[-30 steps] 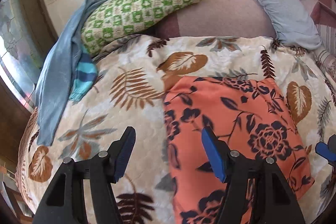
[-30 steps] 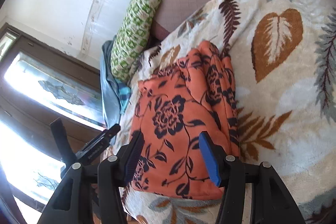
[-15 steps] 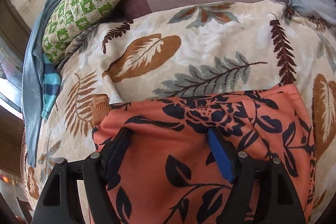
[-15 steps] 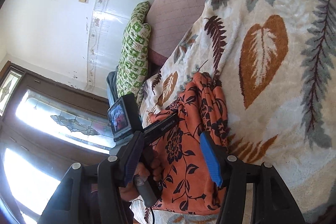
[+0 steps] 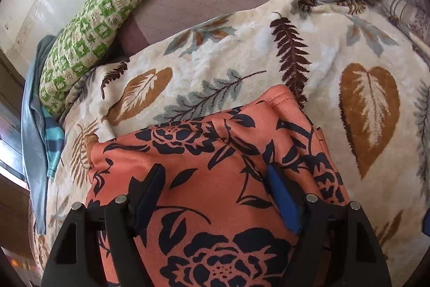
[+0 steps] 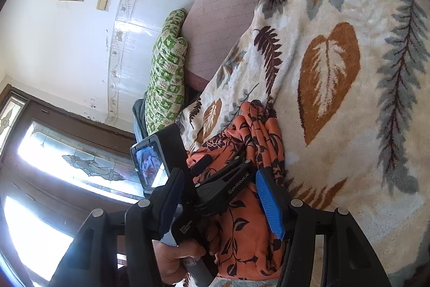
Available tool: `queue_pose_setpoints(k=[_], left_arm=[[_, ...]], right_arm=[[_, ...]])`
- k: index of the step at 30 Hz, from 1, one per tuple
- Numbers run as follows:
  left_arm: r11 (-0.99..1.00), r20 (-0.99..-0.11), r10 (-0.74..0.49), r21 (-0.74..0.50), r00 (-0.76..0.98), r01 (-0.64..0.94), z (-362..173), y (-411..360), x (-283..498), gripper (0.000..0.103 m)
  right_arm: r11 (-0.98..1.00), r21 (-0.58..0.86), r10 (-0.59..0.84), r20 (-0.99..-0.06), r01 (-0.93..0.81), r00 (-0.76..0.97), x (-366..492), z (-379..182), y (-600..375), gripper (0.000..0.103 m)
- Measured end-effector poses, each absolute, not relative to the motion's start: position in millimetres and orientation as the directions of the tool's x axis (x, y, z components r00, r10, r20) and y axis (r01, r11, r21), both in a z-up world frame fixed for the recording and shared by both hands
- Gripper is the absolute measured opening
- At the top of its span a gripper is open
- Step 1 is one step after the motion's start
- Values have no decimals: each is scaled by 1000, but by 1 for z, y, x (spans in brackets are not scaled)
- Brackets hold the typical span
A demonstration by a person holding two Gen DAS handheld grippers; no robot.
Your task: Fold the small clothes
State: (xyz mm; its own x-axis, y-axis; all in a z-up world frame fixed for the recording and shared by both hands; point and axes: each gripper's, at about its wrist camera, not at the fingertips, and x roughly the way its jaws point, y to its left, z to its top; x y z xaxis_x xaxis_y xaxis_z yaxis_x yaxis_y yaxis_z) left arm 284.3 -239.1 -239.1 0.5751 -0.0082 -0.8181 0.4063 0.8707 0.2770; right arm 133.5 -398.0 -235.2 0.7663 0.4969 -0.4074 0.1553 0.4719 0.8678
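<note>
Left gripper [image 5: 215,192] moved over orange floral garment [image 5: 204,152], fingers [image 5: 282,203] apart.

"GenRobot.AI" in white on left gripper [image 6: 228,166] body, lower centre; small handle label below, unreadable.

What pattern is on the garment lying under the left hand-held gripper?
Orange garment with a dark navy floral print: roses, leaves and stems. Clearest in the left wrist view.
</note>
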Motion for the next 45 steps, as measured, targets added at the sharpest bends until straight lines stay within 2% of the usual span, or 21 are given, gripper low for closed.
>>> queue_pose_setpoints(k=[3, 10, 13, 16, 18, 21, 25, 27, 30, 34, 39, 45], left_arm=[[881, -829, -63, 216, 556, 422, -219, -222, 270, 78], [909, -729, -13, 276, 685, 312, -176, -160, 200, 85], [922, -693, -10, 273, 721, 274, -159, -132, 173, 86], [935, -669, 8, 270, 743, 232, -150, -110, 155, 96], [944, -681, 0, 242, 733, 224, -153, -96, 150, 96], [958, -716, 34, 222, 697, 182, -171, -74, 154, 96], [972, -801, 69, 188, 594, 141, -216, -48, 168, 96], [977, -834, 28, 138, 551, 159, -237, -40, 172, 97], [981, -841, 2, 107, 541, 163, -249, -37, 172, 98], [978, -845, 22, 129, 534, 165, -241, -41, 168, 98], [968, -767, 37, 186, 640, 167, -199, -45, 145, 98], [978, -669, 5, 158, 743, 136, -141, -36, 112, 98]], right_arm=[[489, 858, 495, -419, 154, 762, 135, -235, -395, 61], [591, 797, 472, -464, 121, 750, 126, -224, -372, 61], [692, 715, 423, -510, 96, 749, 115, -211, -353, 61], [806, 590, 363, -559, 50, 746, 108, -196, -328, 60], [822, 569, 370, -580, 35, 726, 106, -199, -315, 60], [777, 628, 436, -584, 40, 685, 104, -215, -306, 60], [736, 671, 488, -615, 87, 620, 110, -241, -303, 60], [731, 671, 489, -643, 126, 590, 115, -255, -303, 59], [730, 668, 487, -656, 144, 576, 118, -265, -305, 59], [796, 594, 439, -698, 115, 566, 117, -259, -294, 59], [876, 475, 329, -709, 78, 624, 93, -231, -277, 59], [940, 340, 227, -680, 26, 697, 51, -187, -258, 59]])
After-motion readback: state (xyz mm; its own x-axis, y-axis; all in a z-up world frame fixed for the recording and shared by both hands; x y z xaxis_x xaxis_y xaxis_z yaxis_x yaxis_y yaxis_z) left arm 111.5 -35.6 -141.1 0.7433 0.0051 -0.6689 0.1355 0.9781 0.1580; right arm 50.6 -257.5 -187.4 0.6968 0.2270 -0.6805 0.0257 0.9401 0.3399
